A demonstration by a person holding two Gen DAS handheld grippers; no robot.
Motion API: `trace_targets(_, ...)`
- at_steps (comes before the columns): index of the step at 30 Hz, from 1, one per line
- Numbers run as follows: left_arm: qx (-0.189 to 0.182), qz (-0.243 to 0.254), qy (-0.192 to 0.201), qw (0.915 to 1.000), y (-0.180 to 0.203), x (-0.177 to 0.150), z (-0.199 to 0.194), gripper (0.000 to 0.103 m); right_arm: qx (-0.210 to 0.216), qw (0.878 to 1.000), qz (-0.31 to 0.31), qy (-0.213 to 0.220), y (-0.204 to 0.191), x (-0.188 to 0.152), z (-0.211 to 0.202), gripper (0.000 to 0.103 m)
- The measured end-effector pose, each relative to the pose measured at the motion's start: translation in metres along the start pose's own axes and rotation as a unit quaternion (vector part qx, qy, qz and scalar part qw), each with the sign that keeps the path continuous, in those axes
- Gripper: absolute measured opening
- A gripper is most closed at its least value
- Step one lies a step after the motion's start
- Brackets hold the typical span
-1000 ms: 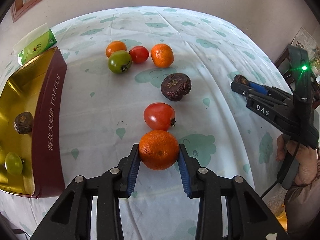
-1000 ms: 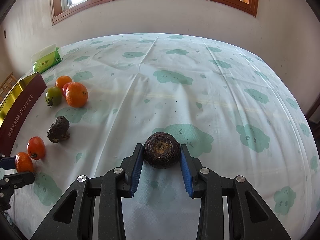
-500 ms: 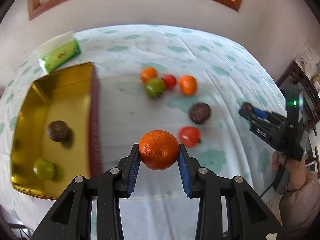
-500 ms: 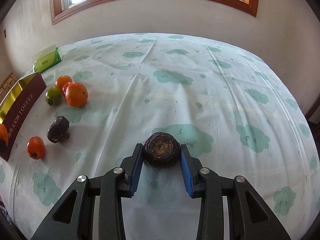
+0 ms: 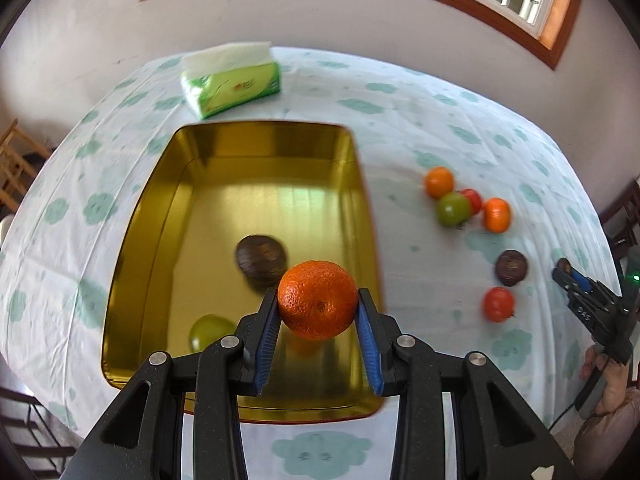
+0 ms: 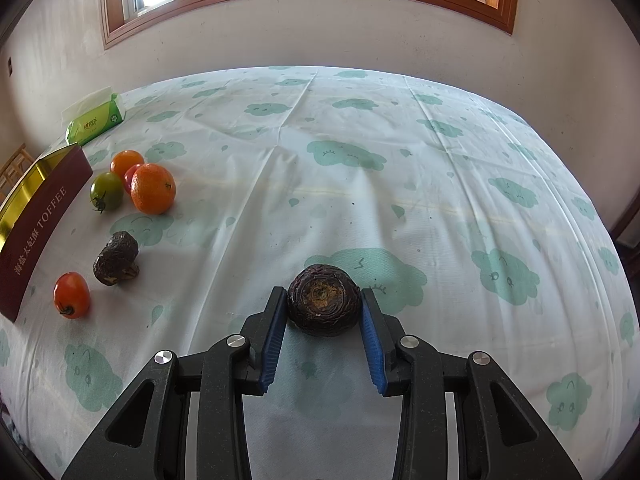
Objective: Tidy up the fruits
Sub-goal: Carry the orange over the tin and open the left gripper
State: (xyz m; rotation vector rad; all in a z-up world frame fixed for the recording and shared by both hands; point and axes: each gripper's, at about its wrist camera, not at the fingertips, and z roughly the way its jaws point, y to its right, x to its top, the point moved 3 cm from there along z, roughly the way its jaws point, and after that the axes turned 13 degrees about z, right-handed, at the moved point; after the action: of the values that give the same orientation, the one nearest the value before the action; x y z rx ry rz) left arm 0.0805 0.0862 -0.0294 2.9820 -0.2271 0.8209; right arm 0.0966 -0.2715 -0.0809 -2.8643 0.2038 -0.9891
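The orange (image 5: 317, 299) is clamped between the pads of the left tongs (image 5: 318, 322) and hangs above the near right part of the gold tin (image 5: 144, 216). 2 fruits already lie in the tin: a dark wrinkled fruit (image 5: 261, 258) and a green fruit (image 5: 210, 331). The right tongs (image 6: 323, 320) grip a second dark fruit (image 6: 323, 305) just above the worktop (image 6: 400, 168). 6 fruits remain on the worktop to the right of the tin: a far cluster of 4 (image 5: 466, 204), a dark fruit (image 5: 511, 267) and a red tomato (image 5: 498, 304). Judged progress: early; 2 stored, 2 in transit, 6 left.
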Motion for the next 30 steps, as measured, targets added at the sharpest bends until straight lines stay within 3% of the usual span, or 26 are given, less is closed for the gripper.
trace_targets(14, -0.009, -0.001, -0.044, 0.9990, -0.010, -0.018, 0.028, 0.033, 0.000, 1.000, 0.000, 0.000, 0.000, 0.000, 0.000, 0.037)
trace_targets(30, 0.009, 0.039, -0.068, 0.9969, 0.001, -0.021, 0.036, 0.035, -0.001, 1.000, 0.000, 0.000, -0.001, 0.000, 0.000, 0.038)
